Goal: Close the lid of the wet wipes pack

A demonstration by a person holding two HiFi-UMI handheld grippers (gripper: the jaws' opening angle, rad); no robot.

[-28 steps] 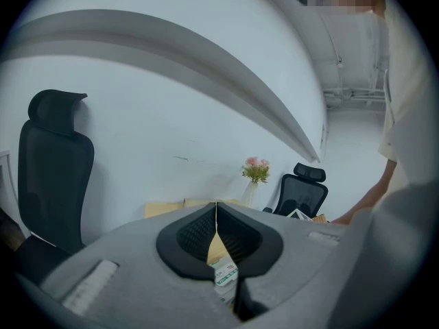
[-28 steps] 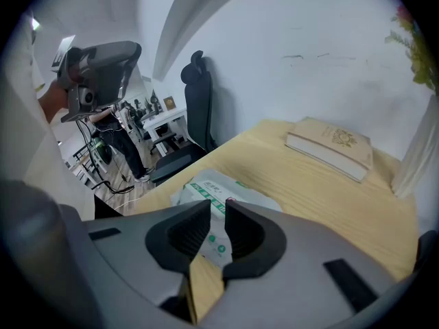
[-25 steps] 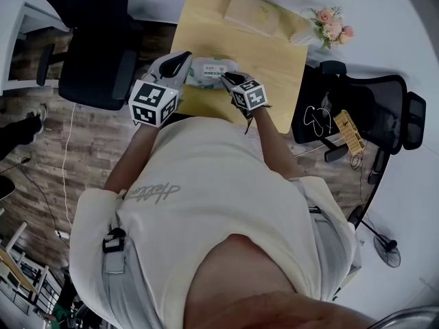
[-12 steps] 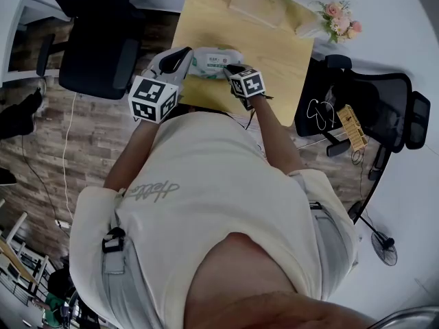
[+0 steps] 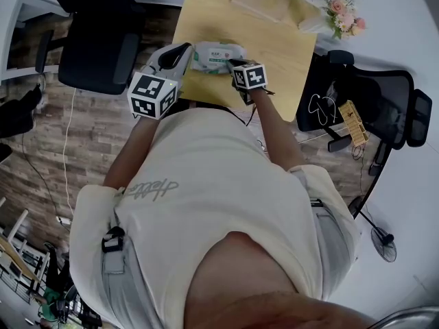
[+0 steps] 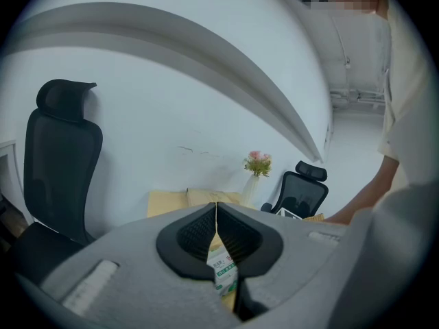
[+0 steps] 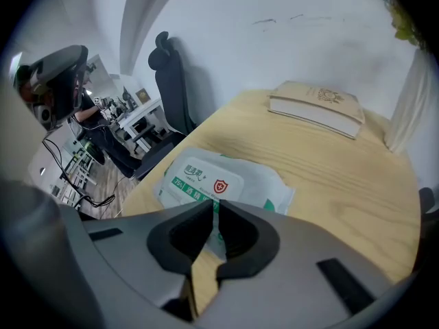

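Note:
The wet wipes pack (image 5: pixel 216 55) lies flat on the wooden table (image 5: pixel 274 46), white and green with a printed label. In the right gripper view the wipes pack (image 7: pixel 212 180) shows its lid lying flat on top. My left gripper (image 5: pixel 177 55) is at the pack's left end with its jaws shut. In the left gripper view, a strip of the pack (image 6: pixel 223 273) shows just beneath the left gripper (image 6: pixel 216 214). My right gripper (image 5: pixel 234 64) sits at the pack's right end. Seen in its own view, the right gripper (image 7: pixel 214 211) is shut, tips just above the pack's near edge.
A closed book (image 7: pixel 315 105) lies at the table's far side, beside a white vase of pink flowers (image 5: pixel 339 12). A black office chair (image 5: pixel 96 53) stands left of the table and another chair (image 5: pixel 370 108) right of it. A white wall is behind.
Both grippers have stayed shut at the two ends of the pack. The head view has shifted slightly, so the table now sits a little higher in it.

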